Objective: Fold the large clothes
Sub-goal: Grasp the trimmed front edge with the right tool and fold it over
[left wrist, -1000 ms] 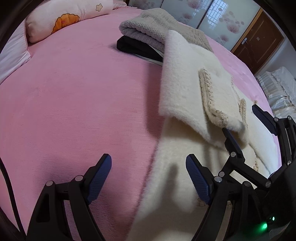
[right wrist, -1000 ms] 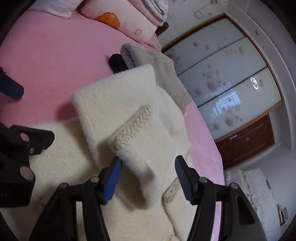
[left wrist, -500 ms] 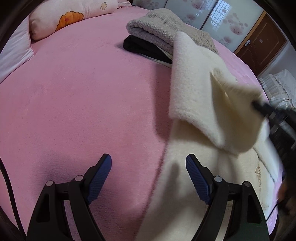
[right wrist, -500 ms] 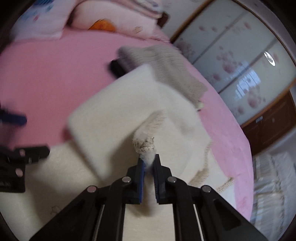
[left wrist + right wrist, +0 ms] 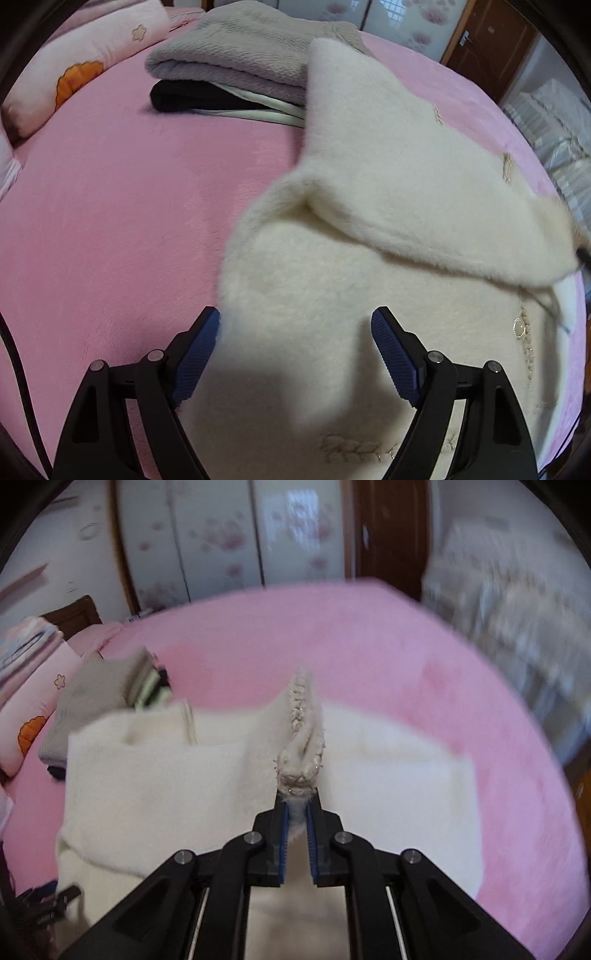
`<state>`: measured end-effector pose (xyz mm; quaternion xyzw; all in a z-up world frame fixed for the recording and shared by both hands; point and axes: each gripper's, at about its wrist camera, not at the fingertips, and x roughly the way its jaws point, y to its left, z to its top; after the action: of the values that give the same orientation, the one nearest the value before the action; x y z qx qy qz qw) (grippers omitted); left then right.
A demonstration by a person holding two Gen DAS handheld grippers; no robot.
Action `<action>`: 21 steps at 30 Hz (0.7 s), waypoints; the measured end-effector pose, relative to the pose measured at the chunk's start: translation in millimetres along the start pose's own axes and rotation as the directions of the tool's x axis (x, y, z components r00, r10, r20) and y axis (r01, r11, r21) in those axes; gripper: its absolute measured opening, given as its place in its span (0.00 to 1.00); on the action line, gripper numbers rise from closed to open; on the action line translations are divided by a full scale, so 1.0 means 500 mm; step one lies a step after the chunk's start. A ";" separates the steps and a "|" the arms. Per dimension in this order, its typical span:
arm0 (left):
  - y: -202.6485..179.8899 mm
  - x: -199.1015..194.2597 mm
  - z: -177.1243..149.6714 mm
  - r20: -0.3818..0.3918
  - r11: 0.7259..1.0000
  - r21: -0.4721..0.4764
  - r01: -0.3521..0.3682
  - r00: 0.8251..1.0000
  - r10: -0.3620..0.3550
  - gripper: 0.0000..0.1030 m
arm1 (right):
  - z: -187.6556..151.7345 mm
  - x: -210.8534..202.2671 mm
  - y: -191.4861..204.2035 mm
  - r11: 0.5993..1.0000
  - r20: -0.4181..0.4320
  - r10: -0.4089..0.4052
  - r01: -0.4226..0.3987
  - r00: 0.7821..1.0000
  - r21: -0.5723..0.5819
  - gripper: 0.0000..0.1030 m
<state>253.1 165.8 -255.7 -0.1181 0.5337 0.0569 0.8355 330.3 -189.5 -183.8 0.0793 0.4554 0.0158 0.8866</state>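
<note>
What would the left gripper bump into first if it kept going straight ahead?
Most likely the fluffy cream coat. The left gripper is open and points down at it, though how far away is hard to judge.

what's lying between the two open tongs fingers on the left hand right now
The cream fleece garment lies spread beneath the left tongs, filling the gap between them in the left wrist view; neither finger presses it.

Between the right gripper's (image 5: 296, 843) ribbed blue fingers (image 5: 283, 843) sits the cream coat (image 5: 369, 206), a thick, matt, fluffy fleece with rough braided trim. Beyond the left fingers (image 5: 195, 356), the pink bed cover (image 5: 110, 206) looks soft, short-piled plush, and the folded grey garment (image 5: 240, 51) coarse knit.
</note>
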 end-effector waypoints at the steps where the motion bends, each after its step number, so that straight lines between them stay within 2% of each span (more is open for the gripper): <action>1: -0.005 0.001 0.002 -0.002 1.000 0.009 -0.006 1.000 0.006 0.79 | -0.024 0.018 -0.028 0.999 -0.057 0.029 -0.026 0.998 0.046 0.12; 3: -0.009 -0.004 0.005 -0.006 1.000 0.024 -0.004 1.000 0.005 0.79 | -0.060 0.034 -0.063 0.990 -0.116 0.082 -0.068 0.990 0.120 0.13; 7: -0.004 -0.037 0.025 0.006 0.998 0.054 0.043 0.999 -0.043 0.79 | -0.052 0.020 -0.109 0.966 -0.071 0.151 -0.132 0.986 0.223 0.16; 8: -0.008 -0.056 0.028 0.018 0.997 0.061 0.052 0.998 -0.054 0.79 | -0.041 0.015 -0.118 0.957 -0.052 0.180 -0.163 0.982 0.242 0.19; 9: -0.006 -0.072 0.039 0.039 0.996 0.069 0.062 0.997 -0.065 0.80 | -0.029 0.013 -0.123 0.952 -0.035 0.196 -0.181 0.980 0.248 0.30; 10: -0.002 -0.082 0.051 0.058 0.995 0.075 0.068 0.996 -0.072 0.81 | -0.014 0.014 -0.126 0.953 -0.022 0.191 -0.180 0.981 0.245 0.38; 12: -0.004 -0.097 0.079 0.098 0.994 0.085 0.067 0.992 -0.075 0.81 | 0.015 0.022 -0.127 0.961 0.004 0.170 -0.167 0.985 0.218 0.47; 15: -0.013 -0.094 0.141 0.160 0.993 0.100 0.060 0.984 -0.076 0.81 | 0.062 0.061 -0.121 0.964 -0.002 0.180 -0.176 0.984 0.201 0.49; 17: -0.023 -0.073 0.187 0.193 0.994 0.110 0.009 0.981 -0.030 0.81 | 0.085 0.096 -0.116 0.963 -0.029 0.195 -0.186 0.980 0.193 0.49; 20: -0.036 -0.032 0.245 0.180 0.993 0.113 -0.029 0.984 0.008 0.81 | 0.092 0.125 -0.106 0.974 -0.062 0.173 -0.161 0.983 0.161 0.49; 21: -0.038 -0.012 0.263 0.164 0.993 0.115 -0.017 0.986 -0.002 0.81 | 0.095 0.135 -0.104 0.977 -0.071 0.161 -0.149 0.984 0.154 0.49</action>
<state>369.9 181.6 -194.7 -0.0622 0.4660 0.0385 0.8817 406.0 -240.1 -218.9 0.1796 0.4842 0.0542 0.8546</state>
